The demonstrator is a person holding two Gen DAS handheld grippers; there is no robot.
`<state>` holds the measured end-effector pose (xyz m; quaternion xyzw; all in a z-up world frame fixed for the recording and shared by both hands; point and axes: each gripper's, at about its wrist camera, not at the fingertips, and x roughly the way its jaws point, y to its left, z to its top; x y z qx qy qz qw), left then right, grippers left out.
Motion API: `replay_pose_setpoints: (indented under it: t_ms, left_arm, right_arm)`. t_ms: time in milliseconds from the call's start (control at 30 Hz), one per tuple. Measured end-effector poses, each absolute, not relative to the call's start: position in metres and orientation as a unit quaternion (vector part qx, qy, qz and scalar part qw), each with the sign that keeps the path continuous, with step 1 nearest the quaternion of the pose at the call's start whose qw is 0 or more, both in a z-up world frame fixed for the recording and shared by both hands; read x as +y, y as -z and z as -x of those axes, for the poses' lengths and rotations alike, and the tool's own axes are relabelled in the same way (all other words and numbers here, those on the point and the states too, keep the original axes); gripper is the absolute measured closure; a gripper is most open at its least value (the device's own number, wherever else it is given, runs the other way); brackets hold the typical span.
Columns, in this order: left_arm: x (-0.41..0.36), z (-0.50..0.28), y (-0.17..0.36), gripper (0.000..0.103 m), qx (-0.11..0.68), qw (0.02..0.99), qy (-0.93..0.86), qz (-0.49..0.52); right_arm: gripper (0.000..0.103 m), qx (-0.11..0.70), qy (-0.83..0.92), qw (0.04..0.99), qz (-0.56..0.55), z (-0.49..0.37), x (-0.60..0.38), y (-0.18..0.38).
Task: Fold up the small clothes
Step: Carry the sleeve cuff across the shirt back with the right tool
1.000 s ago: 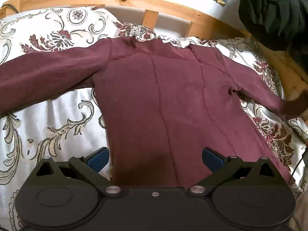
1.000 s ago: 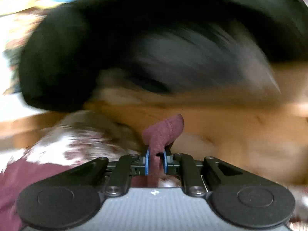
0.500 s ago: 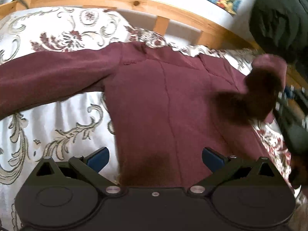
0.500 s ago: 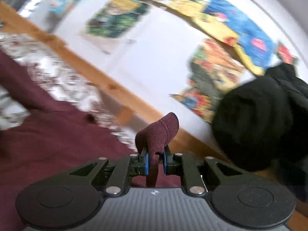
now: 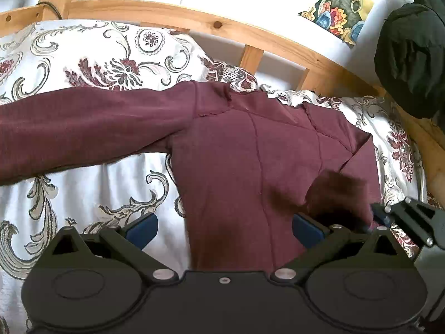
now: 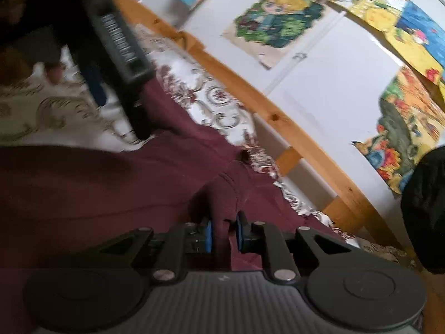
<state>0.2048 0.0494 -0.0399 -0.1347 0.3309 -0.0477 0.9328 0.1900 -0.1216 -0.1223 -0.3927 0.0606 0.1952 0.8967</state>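
Observation:
A maroon long-sleeved top lies flat on a floral bedspread. Its left sleeve stretches out to the left. My left gripper is open and hovers over the top's lower body, holding nothing. My right gripper is shut on the cuff of the right sleeve and holds it over the body of the top. In the left wrist view the right gripper shows at the right with the folded-over sleeve blurred. The left gripper also shows in the right wrist view.
A wooden bed rail runs along the far edge of the bed. A dark green garment hangs at the right. Colourful pictures are on the white wall behind.
My right gripper has carried the right sleeve cuff from the far right edge inward and down over the top's body. My left gripper has drifted slightly left and stayed open.

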Motion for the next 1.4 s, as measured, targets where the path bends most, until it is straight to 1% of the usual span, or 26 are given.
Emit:
replay_pose_setpoints:
  t_ms: [33, 100, 167, 200, 267, 300, 367, 400, 433, 467, 500, 567, 600, 700, 767, 833, 900, 1000, 1067, 1167, 1200, 1267, 1367, 1400]
  left_arm:
    - [0.05, -0.205, 0.041, 0.001, 0.332, 0.932, 0.048, 0.137]
    - [0.051, -0.206, 0.043, 0.001, 0.336, 0.93, 0.049, 0.14]
    - [0.051, -0.206, 0.044, 0.001, 0.338, 0.93, 0.046, 0.14]
    - [0.051, -0.206, 0.044, 0.001, 0.338, 0.93, 0.046, 0.14]
    - [0.052, -0.207, 0.044, 0.001, 0.336, 0.93, 0.044, 0.14]
    - [0.053, -0.206, 0.044, 0.001, 0.334, 0.931, 0.043, 0.14]
    - [0.054, -0.207, 0.044, 0.001, 0.332, 0.931, 0.041, 0.142]
    - [0.055, -0.206, 0.044, 0.001, 0.332, 0.932, 0.039, 0.143]
    - [0.056, -0.207, 0.045, 0.001, 0.332, 0.932, 0.037, 0.144]
    - [0.057, -0.207, 0.046, 0.001, 0.331, 0.932, 0.034, 0.146]
    - [0.058, -0.207, 0.046, 0.001, 0.332, 0.931, 0.031, 0.147]
    - [0.059, -0.21, 0.049, 0.001, 0.334, 0.93, 0.025, 0.148]
    - [0.059, -0.211, 0.051, 0.001, 0.335, 0.93, 0.022, 0.148]
    - [0.057, -0.217, 0.054, 0.001, 0.331, 0.931, 0.023, 0.153]
    - [0.054, -0.223, 0.055, 0.001, 0.329, 0.928, 0.038, 0.17]
    - [0.049, -0.228, 0.056, 0.001, 0.325, 0.922, 0.057, 0.202]
    - [0.041, -0.233, 0.058, 0.001, 0.323, 0.92, 0.077, 0.211]
    - [0.02, -0.237, 0.064, 0.001, 0.333, 0.924, 0.087, 0.164]
    - [0.01, -0.238, 0.073, 0.001, 0.356, 0.923, 0.08, 0.124]
    - [0.007, -0.237, 0.087, 0.001, 0.387, 0.914, 0.057, 0.108]
    - [0.007, -0.237, 0.089, 0.001, 0.39, 0.913, 0.052, 0.106]
    - [0.005, -0.238, 0.092, 0.001, 0.396, 0.913, 0.042, 0.092]
    - [0.001, -0.241, 0.099, 0.001, 0.412, 0.908, 0.037, 0.065]
    - [-0.001, -0.242, 0.102, 0.001, 0.413, 0.908, 0.038, 0.053]
  right_arm:
    - [0.084, 0.063, -0.202, 0.891, 0.401, -0.188, -0.12, 0.125]
    - [0.075, 0.071, -0.222, 0.881, 0.412, -0.184, -0.118, 0.129]
    - [0.062, 0.077, -0.248, 0.869, 0.422, -0.177, -0.115, 0.132]
    - [0.058, 0.082, -0.261, 0.862, 0.428, -0.173, -0.113, 0.133]
    - [0.042, 0.081, -0.286, 0.847, 0.441, -0.164, -0.109, 0.136]
    - [0.04, 0.073, -0.293, 0.839, 0.452, -0.157, -0.106, 0.138]
    - [0.029, 0.053, -0.306, 0.82, 0.48, -0.144, -0.101, 0.142]
    - [0.025, 0.043, -0.311, 0.812, 0.492, -0.137, -0.1, 0.144]
    - [0.019, 0.035, -0.315, 0.805, 0.501, -0.132, -0.099, 0.144]
    - [0.014, 0.027, -0.316, 0.8, 0.51, -0.127, -0.098, 0.145]
    - [0.013, 0.02, -0.315, 0.795, 0.518, -0.123, -0.099, 0.146]
    - [0.004, 0.01, -0.302, 0.79, 0.533, -0.119, -0.102, 0.144]
    - [0.001, 0.004, -0.29, 0.793, 0.536, -0.119, -0.104, 0.142]
    - [0.001, 0.001, -0.239, 0.816, 0.525, -0.13, -0.118, 0.133]
    - [0.0, 0.02, -0.197, 0.852, 0.485, -0.146, -0.129, 0.123]
    - [0.0, 0.058, -0.149, 0.896, 0.414, -0.169, -0.147, 0.111]
    - [0.0, 0.092, -0.088, 0.933, 0.337, -0.192, -0.168, 0.101]
    - [0.0, 0.142, -0.008, 0.966, 0.218, -0.224, -0.206, 0.097]
    - [0.0, 0.179, 0.023, 0.976, 0.125, -0.243, -0.235, 0.098]
    - [0.001, 0.213, 0.042, 0.976, -0.024, -0.258, -0.292, 0.11]
    - [0.002, 0.217, 0.048, 0.973, -0.061, -0.262, -0.308, 0.116]
    - [0.012, 0.223, 0.062, 0.969, -0.085, -0.27, -0.326, 0.121]
    - [0.019, 0.206, 0.064, 0.973, -0.08, -0.276, -0.336, 0.122]
    - [0.021, 0.201, 0.06, 0.975, -0.074, -0.278, -0.335, 0.121]
